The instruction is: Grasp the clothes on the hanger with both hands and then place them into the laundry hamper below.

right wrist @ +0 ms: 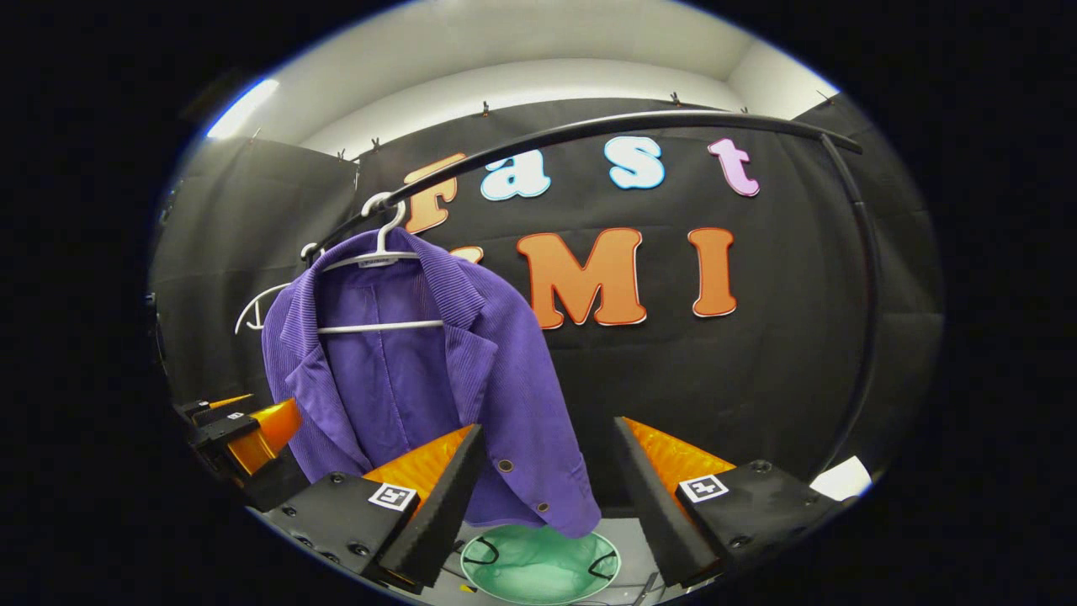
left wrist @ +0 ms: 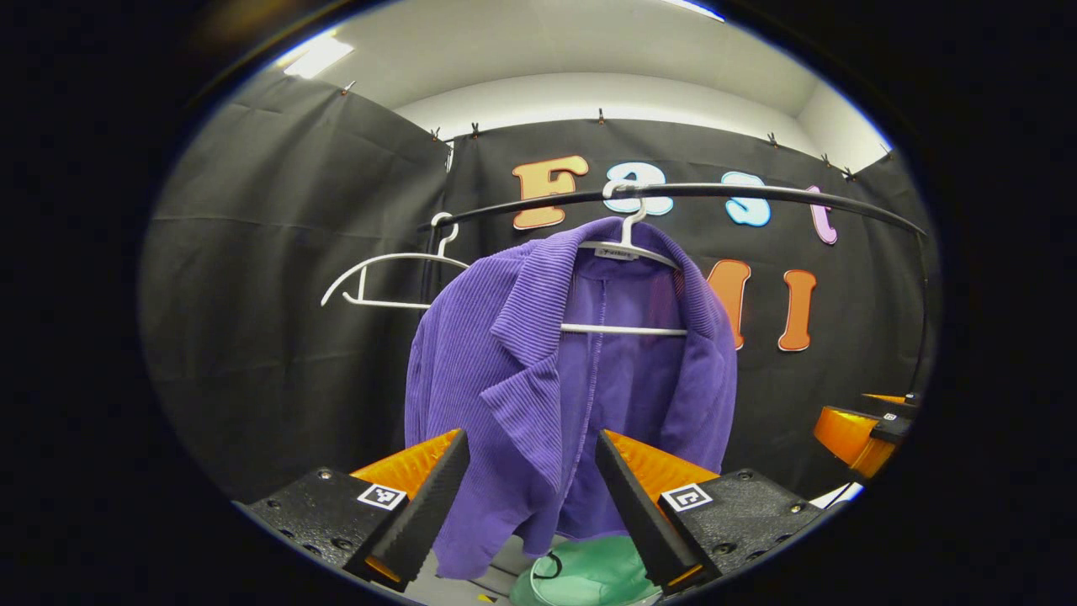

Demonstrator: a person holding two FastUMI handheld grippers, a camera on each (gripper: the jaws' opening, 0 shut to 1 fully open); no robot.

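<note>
A purple ribbed jacket hangs open on a white hanger from a black curved rail. Below it on the floor sits a round green laundry hamper. My left gripper is open, its fingers framing the jacket's lower left front without touching it. My right gripper is open too, with the jacket's lower right hem just ahead between its fingers. The right gripper also appears far right in the left gripper view, and the left gripper at the left in the right gripper view.
An empty white hanger hangs on the same rail to the jacket's left. The rail bends down into a black upright post on the right. A white patch lies near the post's foot.
</note>
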